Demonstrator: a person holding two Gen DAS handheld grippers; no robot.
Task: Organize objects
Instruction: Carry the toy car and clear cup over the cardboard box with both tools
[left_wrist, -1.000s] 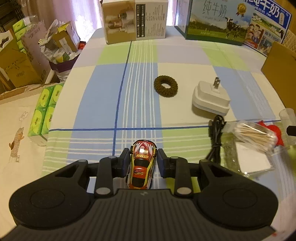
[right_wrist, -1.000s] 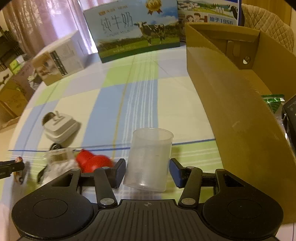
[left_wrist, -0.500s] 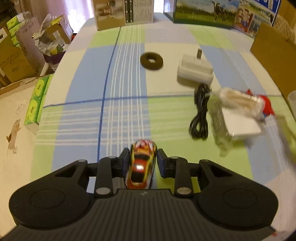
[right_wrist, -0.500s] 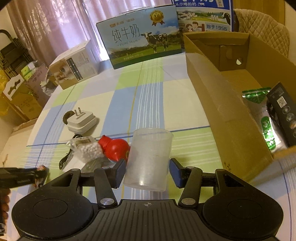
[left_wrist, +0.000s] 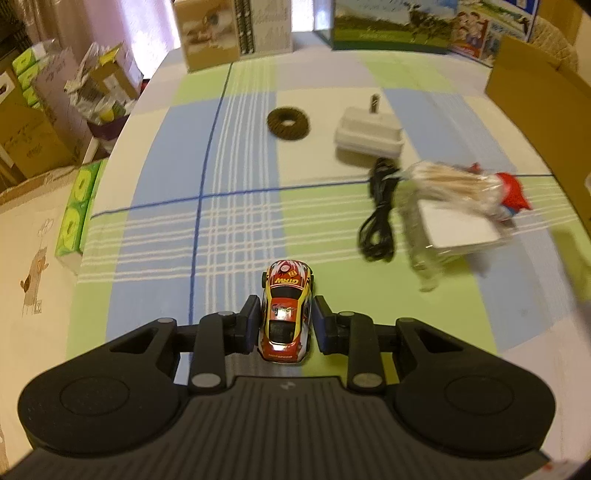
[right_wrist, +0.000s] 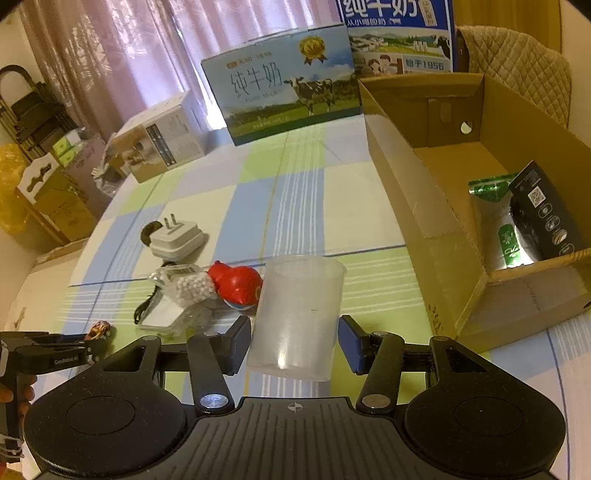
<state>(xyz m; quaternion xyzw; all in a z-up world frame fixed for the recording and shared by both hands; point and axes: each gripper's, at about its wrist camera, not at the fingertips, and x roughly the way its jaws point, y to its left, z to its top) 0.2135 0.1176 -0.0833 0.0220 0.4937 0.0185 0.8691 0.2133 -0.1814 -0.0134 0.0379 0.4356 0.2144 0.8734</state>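
Observation:
A red and yellow toy car sits nose-forward between the fingers of my left gripper, which is shut on it above the checked tablecloth. The right wrist view catches the same car at far left, with a hand behind that gripper. My right gripper is shut on a clear plastic cup, held upright above the table. An open cardboard box stands just right of the cup, holding a green packet and a black carton.
On the cloth lie a brown hair tie, a white plug adapter, a black cable, a bag of cotton swabs and a red toy. Milk cartons line the far edge. Cluttered boxes stand off the table's left side.
Both grippers have risen and drawn back with their loads. The right view now looks down into the cardboard box, and the left view sees more of the table.

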